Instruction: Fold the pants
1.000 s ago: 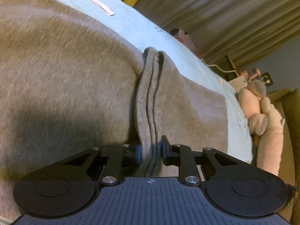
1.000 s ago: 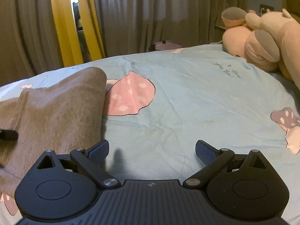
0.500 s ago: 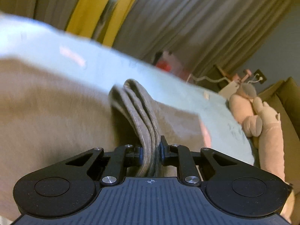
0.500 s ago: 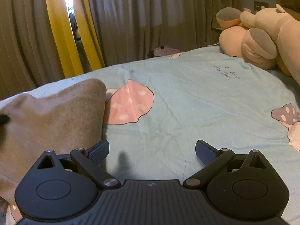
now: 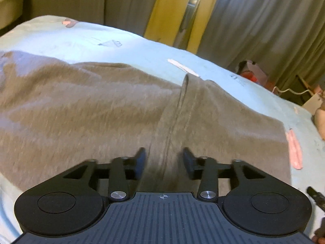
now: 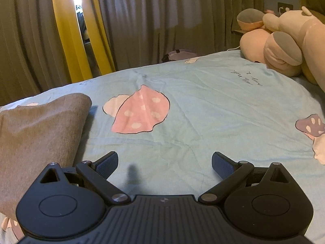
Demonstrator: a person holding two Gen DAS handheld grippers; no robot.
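Observation:
Grey-brown pants (image 5: 85,109) lie spread over a light blue bedsheet (image 5: 85,40), with a ribbed waistband fold (image 5: 178,109) running toward the camera. My left gripper (image 5: 164,158) hovers over that fold, its jaws opening; the fold lies between the fingers and the pads stand apart from it. In the right wrist view the pants' folded end (image 6: 40,130) rests at the left. My right gripper (image 6: 165,163) stands wide open over bare sheet beside the pants, nothing between its fingers.
Pink plush toys (image 6: 284,44) sit at the bed's far right. Grey and yellow curtains (image 6: 142,20) hang behind the bed. Mushroom prints (image 6: 140,111) mark the sheet (image 6: 223,105). A cardboard box and cable (image 5: 254,73) lie beyond the bed edge.
The left gripper, shut on the pants' waistband fold before, has spread its jaws and let the fold drop onto the bed, lifting away. The right gripper has stayed put.

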